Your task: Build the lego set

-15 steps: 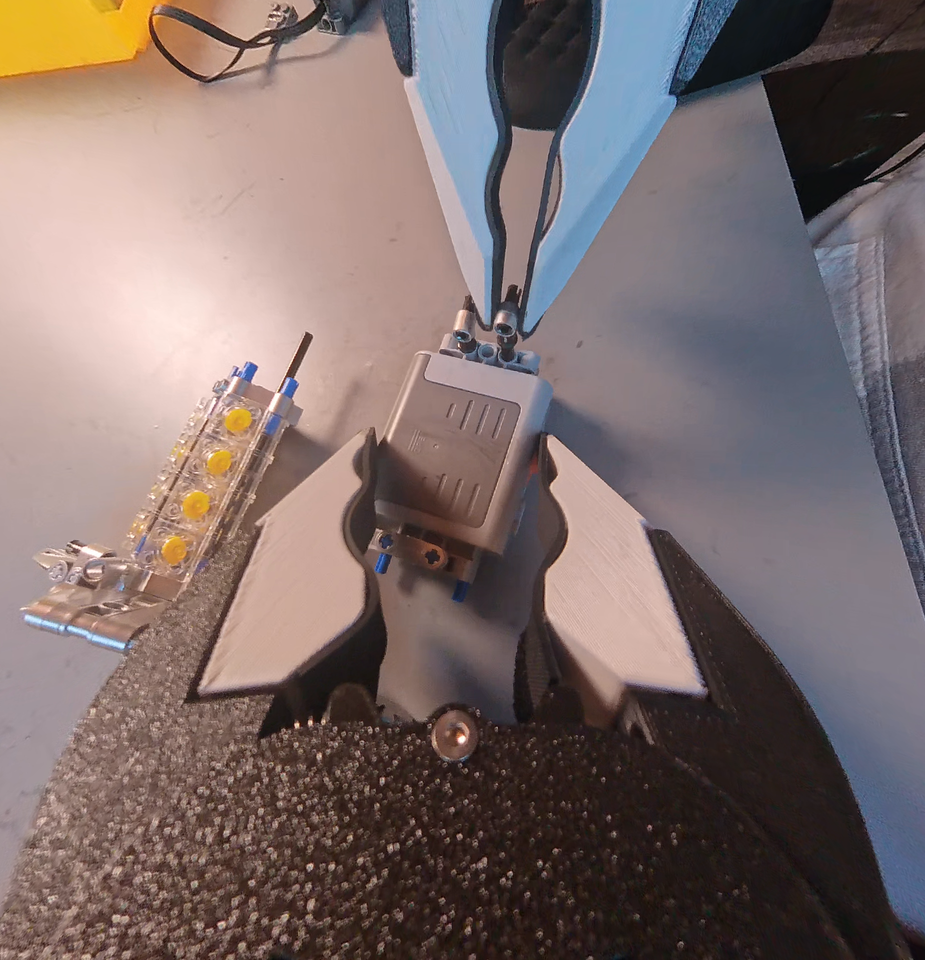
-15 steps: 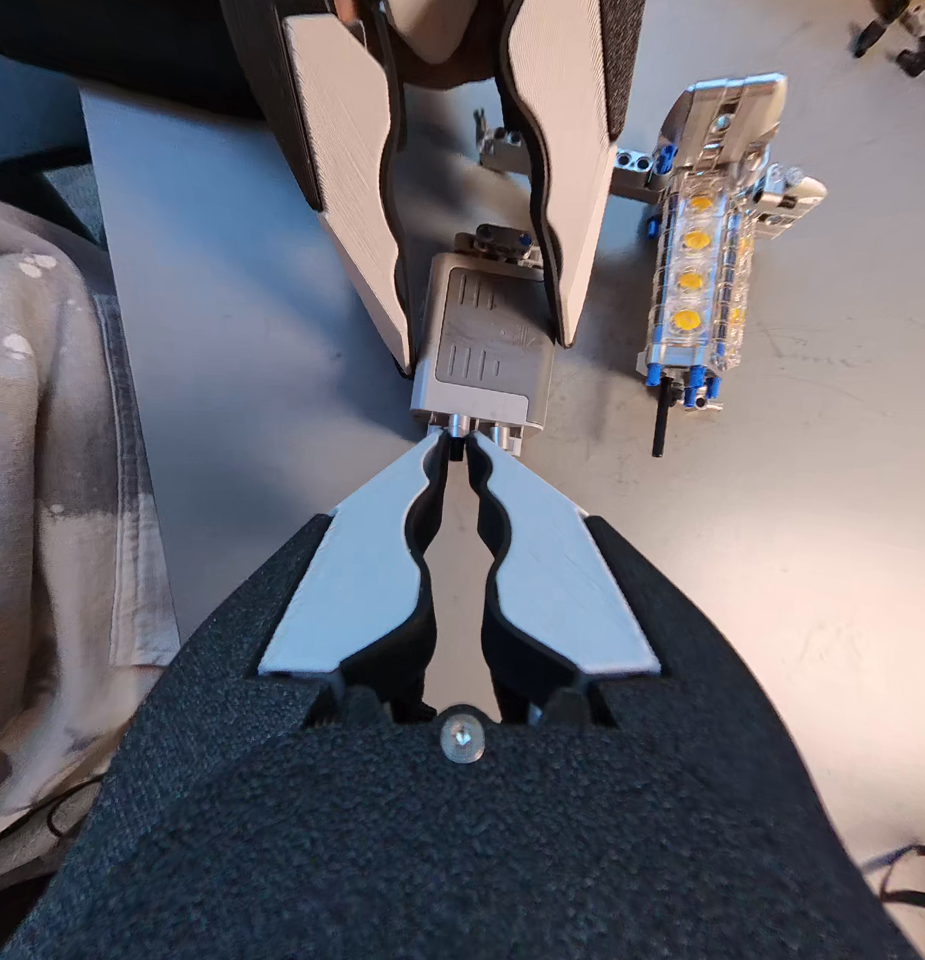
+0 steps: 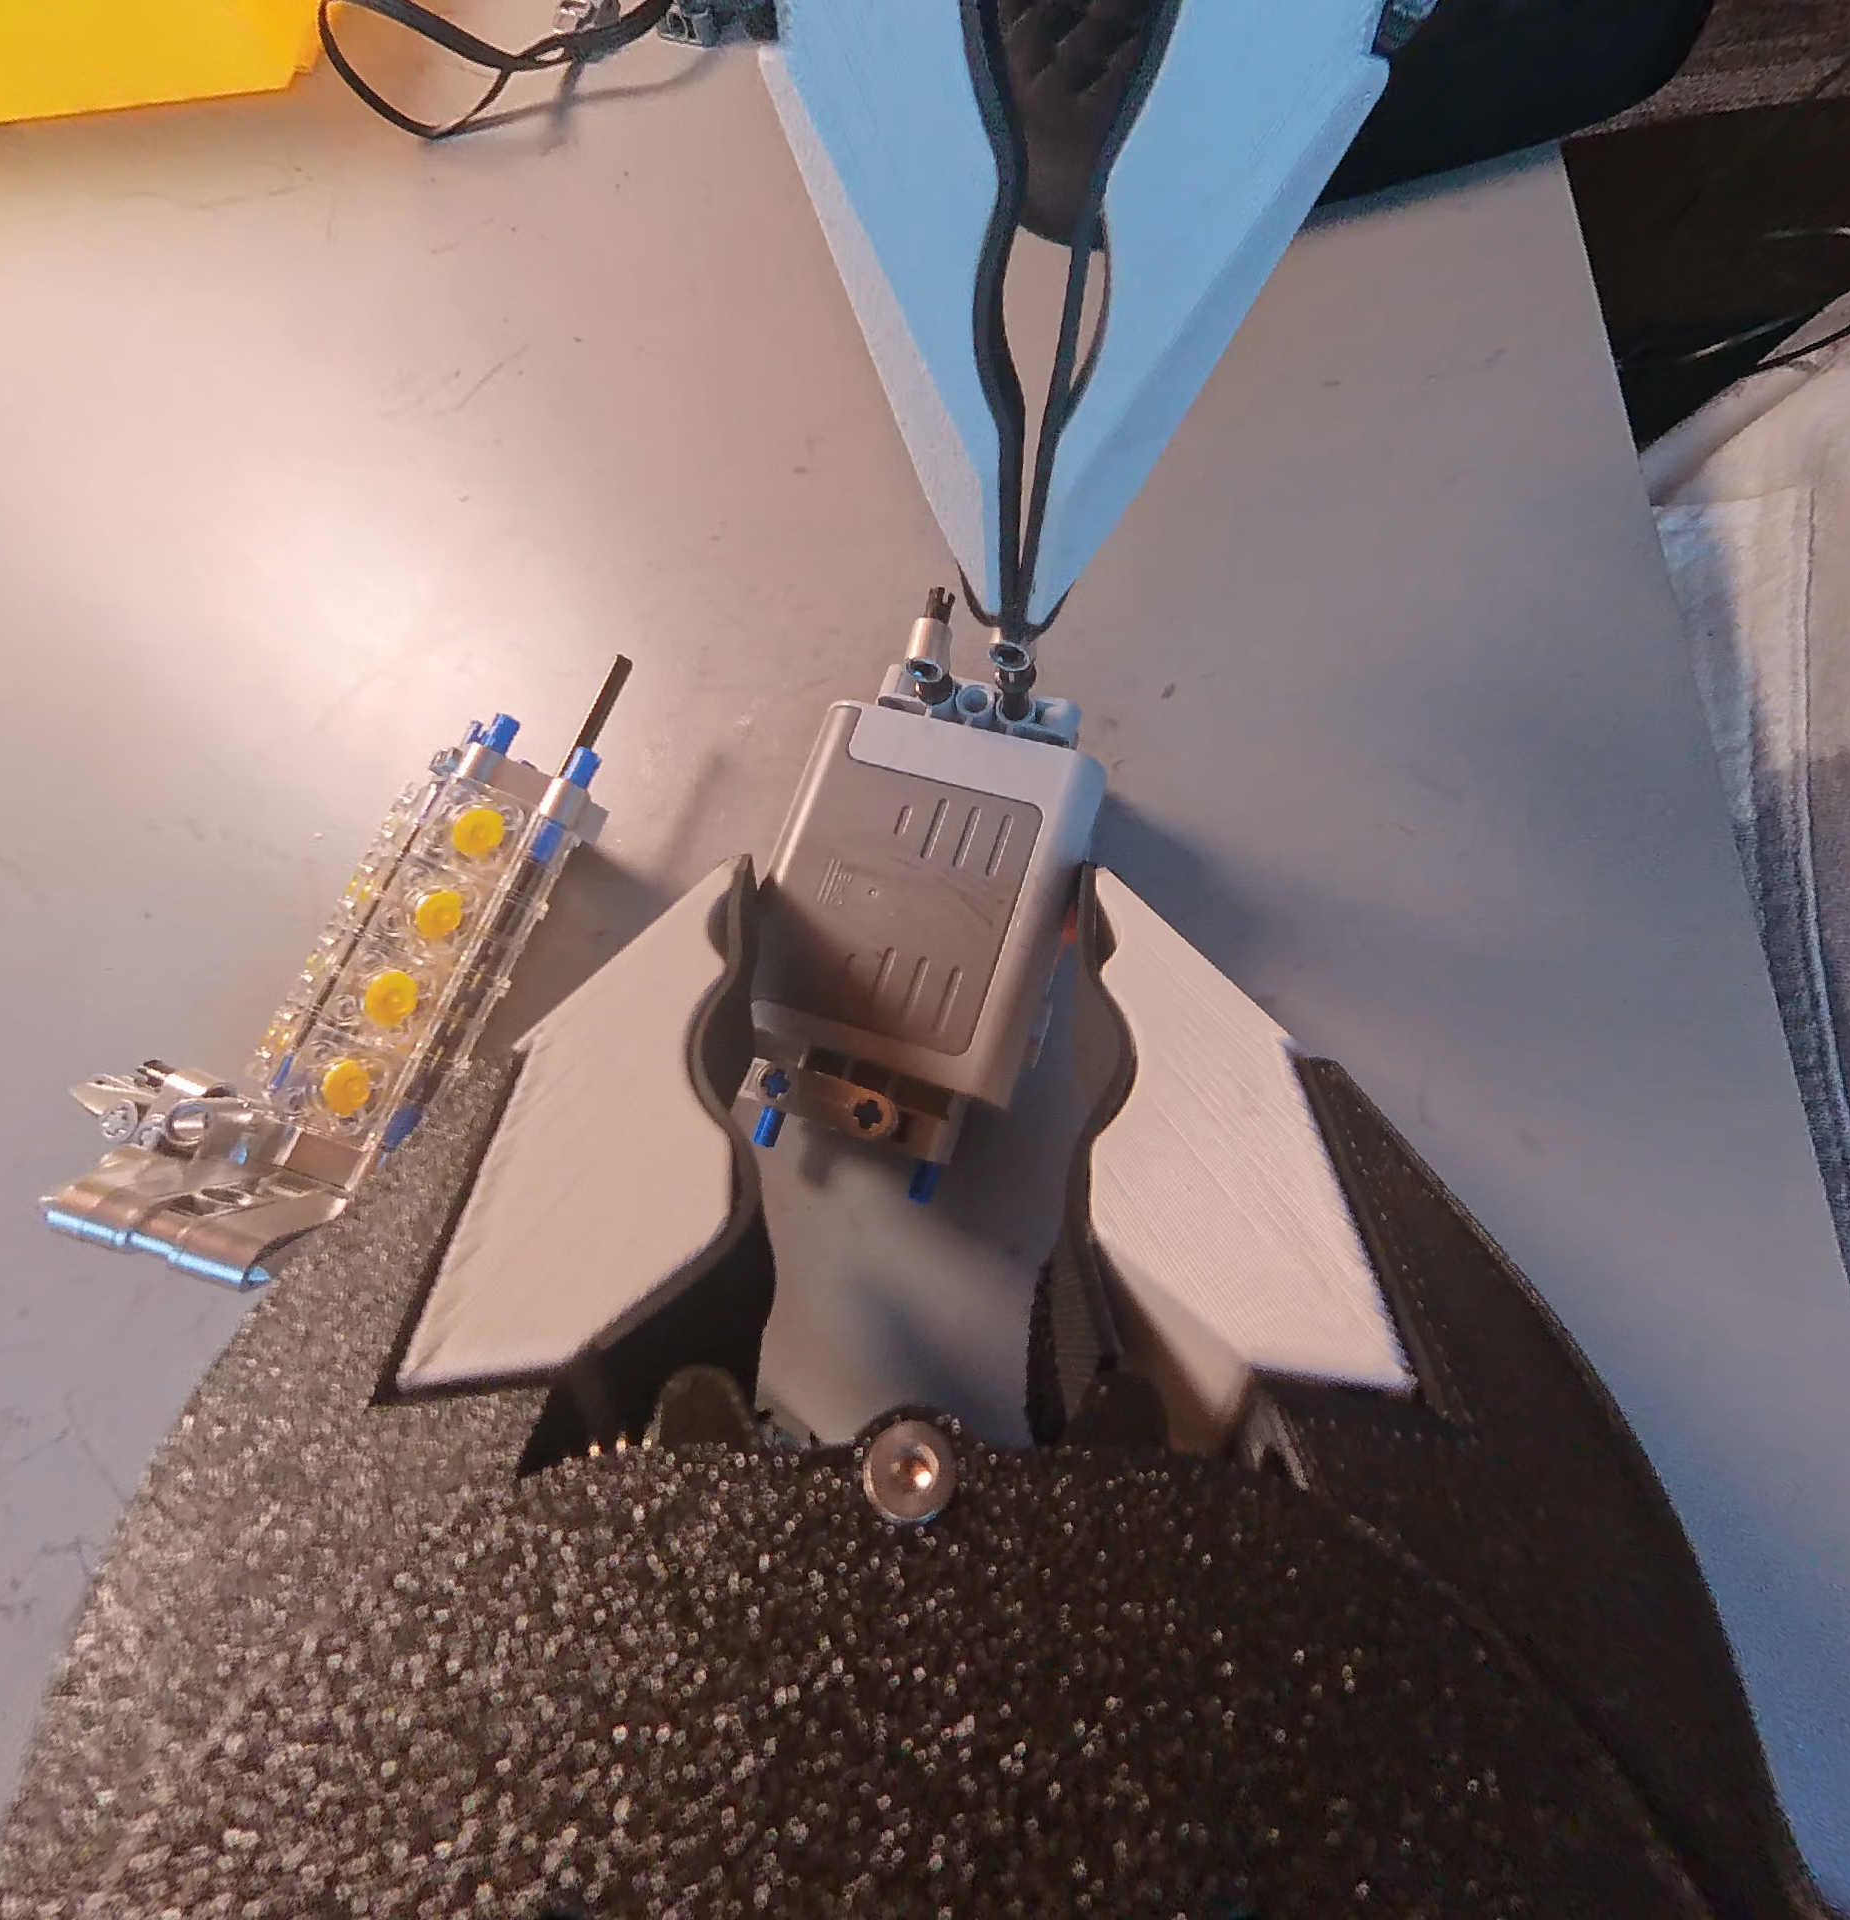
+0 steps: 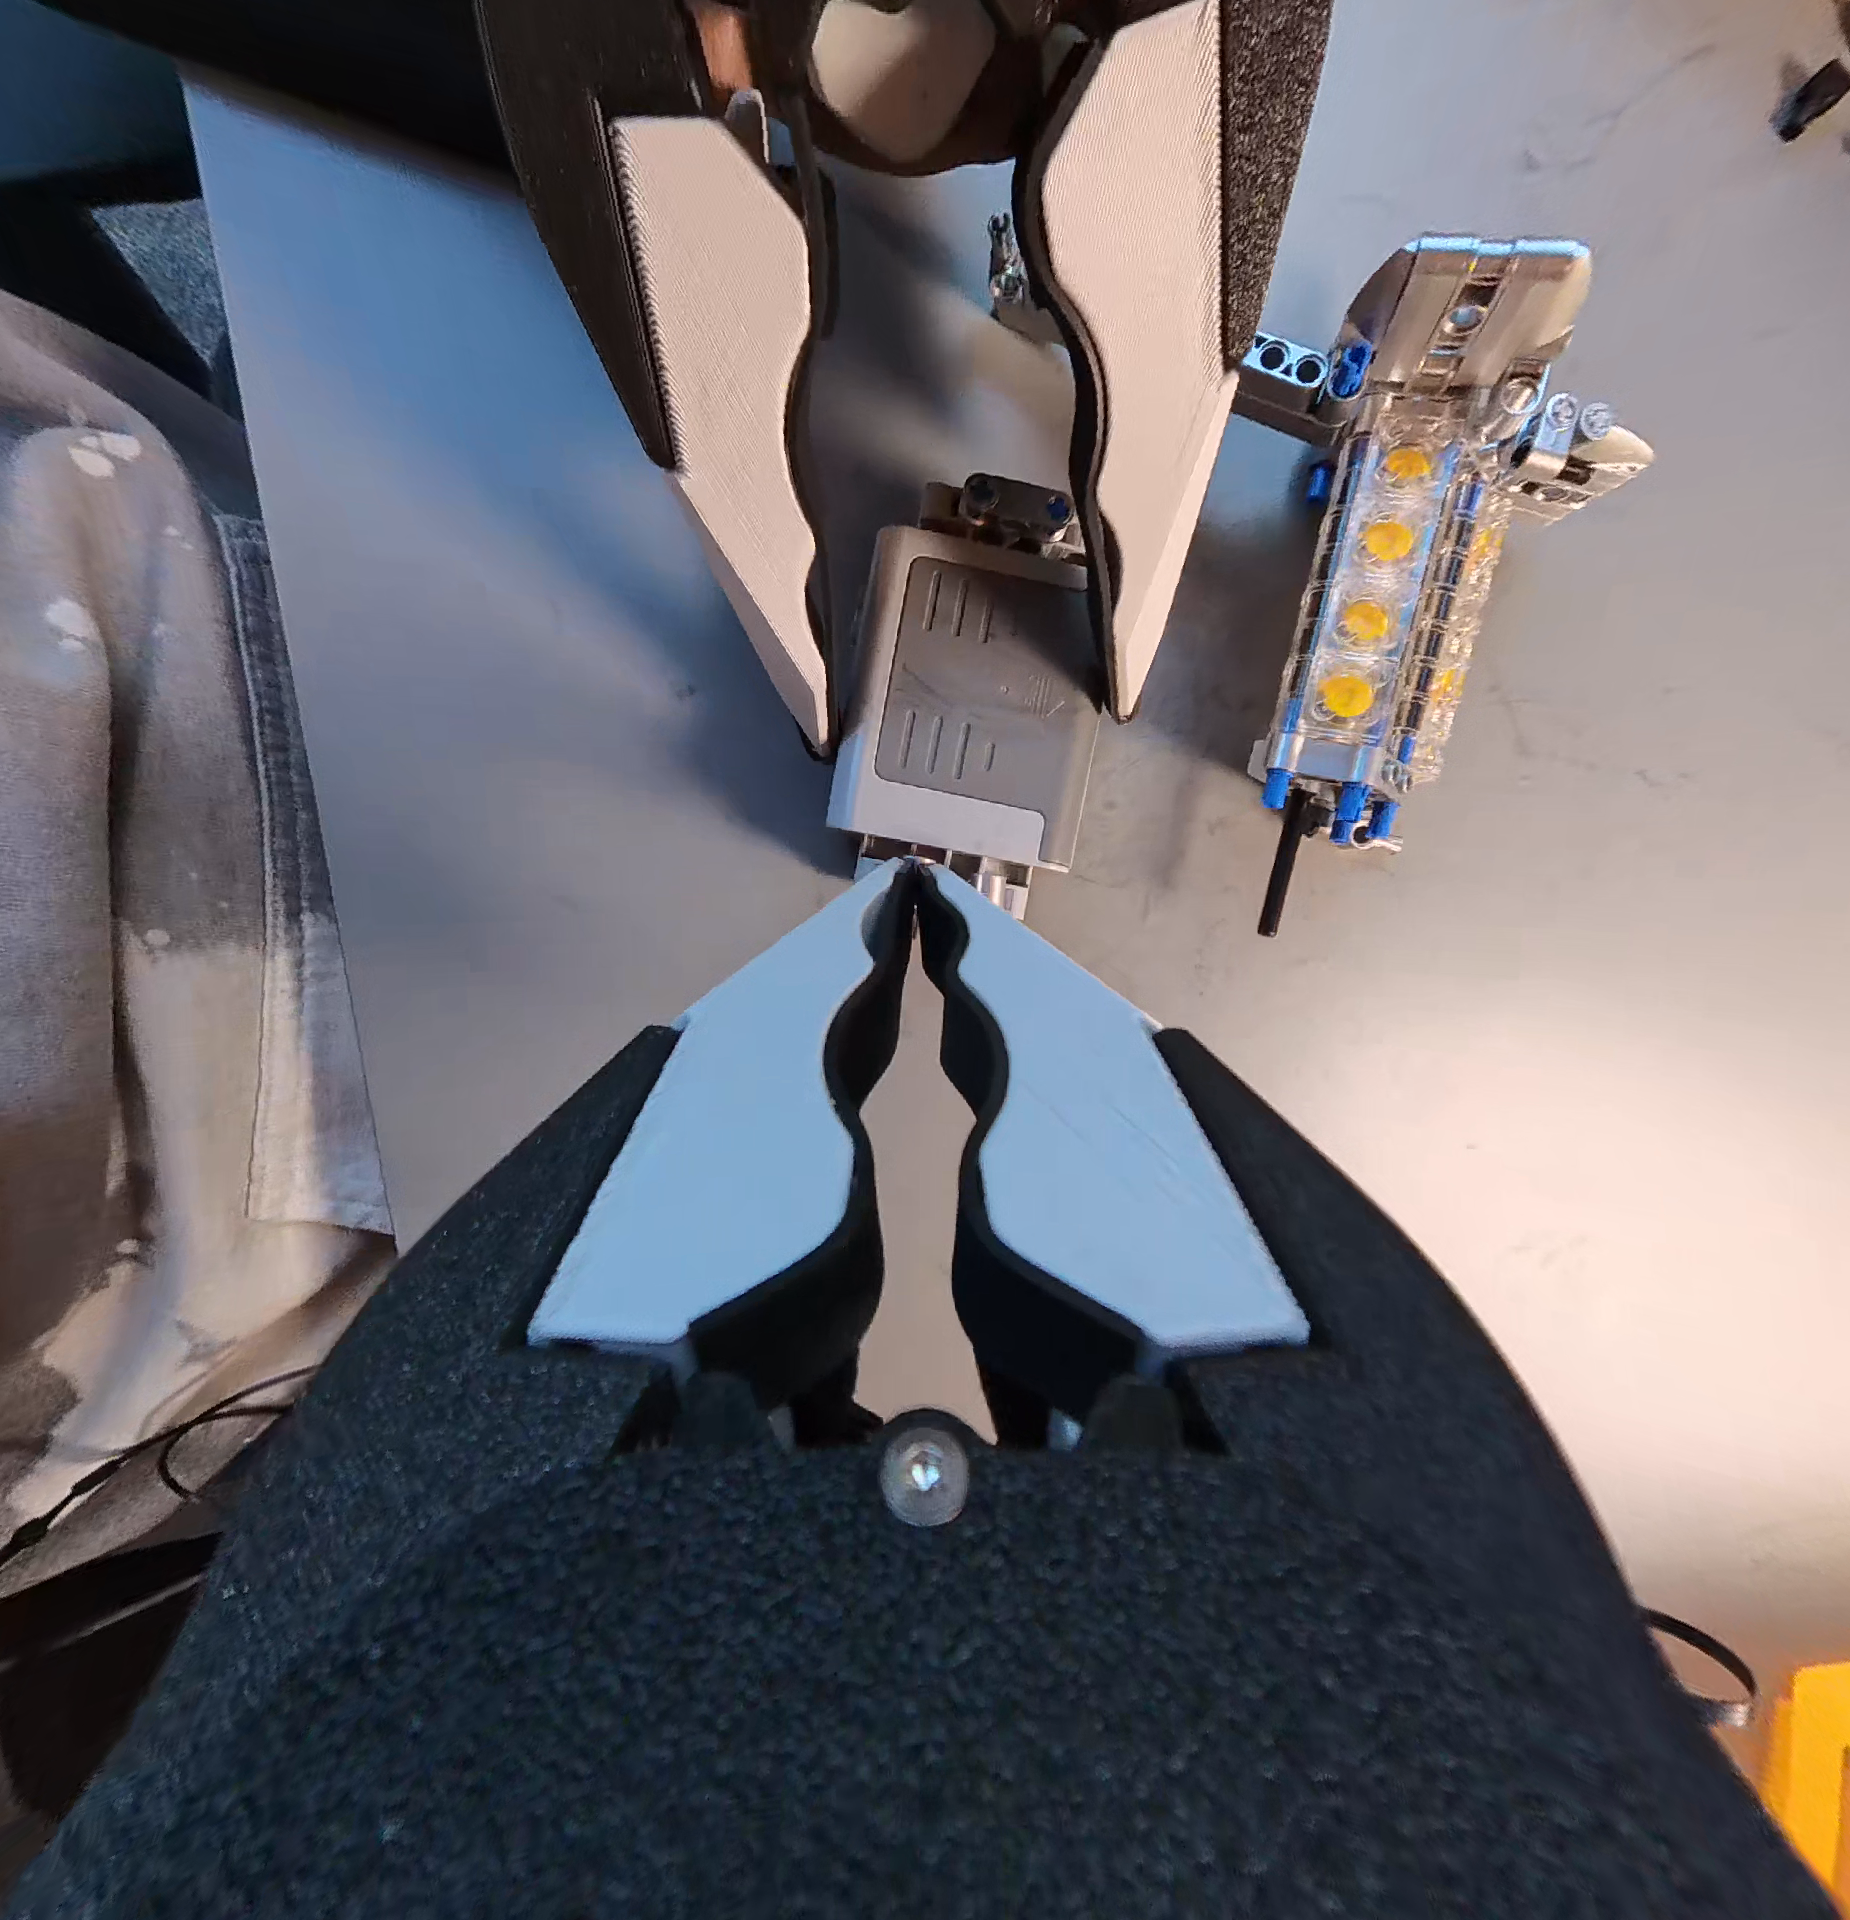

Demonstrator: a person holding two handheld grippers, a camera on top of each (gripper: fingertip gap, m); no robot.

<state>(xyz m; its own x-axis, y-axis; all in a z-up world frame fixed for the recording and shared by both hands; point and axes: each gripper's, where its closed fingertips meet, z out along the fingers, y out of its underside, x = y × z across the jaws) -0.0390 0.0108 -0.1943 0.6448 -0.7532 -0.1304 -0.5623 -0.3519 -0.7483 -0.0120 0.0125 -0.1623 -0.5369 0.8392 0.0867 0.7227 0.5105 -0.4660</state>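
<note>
A grey brick-built motor block (image 3: 921, 904) lies on the grey table (image 3: 277, 468). My left gripper (image 3: 916, 883) is shut on its two long sides. Small grey and black pins (image 3: 1009, 665) stick out of its far end. My right gripper (image 3: 1014, 613) reaches in from the far side, its tips pinched together on one black pin. In the right wrist view my right gripper (image 4: 913, 878) is shut at the near end of the block (image 4: 962, 717). The left gripper (image 4: 968, 727) clamps the block from above.
A clear brick assembly with yellow round studs and a black axle (image 3: 422, 956) lies left of the block; it also shows in the right wrist view (image 4: 1388, 582). A yellow box (image 3: 121, 52) and a black cable (image 3: 453, 83) lie far left. A pale cloth (image 4: 121, 831) hangs past the table edge.
My right gripper's tips have closed together on the pin at the block's end. The left gripper and the block have hardly moved.
</note>
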